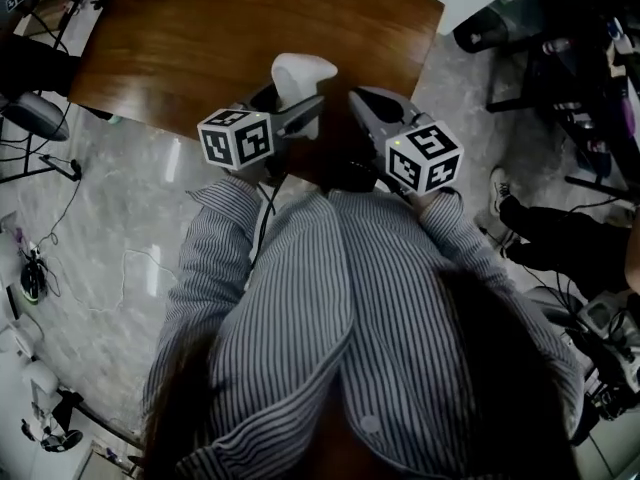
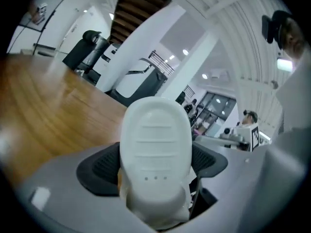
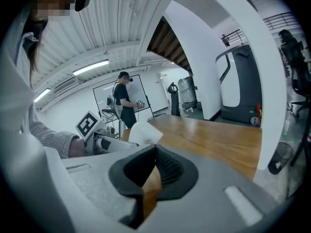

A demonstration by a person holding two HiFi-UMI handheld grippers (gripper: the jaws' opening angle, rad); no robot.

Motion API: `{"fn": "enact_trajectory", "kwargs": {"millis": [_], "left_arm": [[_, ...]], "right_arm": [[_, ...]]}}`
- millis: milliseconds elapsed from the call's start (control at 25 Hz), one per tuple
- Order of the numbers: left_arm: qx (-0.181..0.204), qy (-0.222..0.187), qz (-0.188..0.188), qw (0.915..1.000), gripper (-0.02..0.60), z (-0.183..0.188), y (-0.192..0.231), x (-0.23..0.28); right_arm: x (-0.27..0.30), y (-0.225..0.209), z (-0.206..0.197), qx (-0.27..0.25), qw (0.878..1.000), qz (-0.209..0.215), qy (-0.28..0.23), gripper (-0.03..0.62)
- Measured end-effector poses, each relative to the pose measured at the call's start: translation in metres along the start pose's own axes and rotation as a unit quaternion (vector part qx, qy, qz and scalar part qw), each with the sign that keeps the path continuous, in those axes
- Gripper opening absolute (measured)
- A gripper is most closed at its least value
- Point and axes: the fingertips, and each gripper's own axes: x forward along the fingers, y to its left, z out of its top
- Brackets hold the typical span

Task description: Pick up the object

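Note:
A white, rounded plastic object (image 1: 303, 73) with shallow ridges and three small dots (image 2: 155, 149) stands upright between the black pads of my left gripper (image 1: 300, 96), which is shut on it above the near edge of the brown wooden table (image 1: 200, 38). In the right gripper view the same object (image 3: 143, 132) shows beside the left gripper's marker cube (image 3: 88, 124). My right gripper (image 1: 366, 103) is held close to the right of the left one. Its black pads (image 3: 167, 165) meet at the tips with nothing between them.
The table's near edge lies just under both grippers. Cables (image 1: 60, 218) run over the grey floor at the left. Dark equipment (image 1: 580, 58) and a seated person's legs (image 1: 560, 238) are at the right. A standing person (image 3: 124, 103) is far behind the table.

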Motion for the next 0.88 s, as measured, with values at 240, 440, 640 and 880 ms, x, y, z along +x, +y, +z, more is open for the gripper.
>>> {"fn": "enact_trajectory", "kwargs": {"millis": [240,440,640,880], "left_arm": [[-0.080,-0.109,-0.038,0.9901,0.449,0.022,-0.006,-0.022],[-0.120,-0.173,-0.076,0.9746,0.449,0.031,-0.016,-0.033],[-0.136,-0.176,-0.076,0.9721,0.449,0.027,-0.014,-0.034],[-0.145,-0.156,-0.077,0.9740,0.449,0.010,-0.019,-0.034]], "right_arm": [[0.011,0.008,0.001,0.016,1.000,0.024,0.000,0.002],[0.012,0.008,0.000,0.020,0.999,0.028,-0.001,0.002],[0.008,0.006,0.001,0.020,0.999,0.026,-0.004,0.002],[0.007,0.017,-0.005,0.027,0.999,0.034,0.000,0.002]]}}
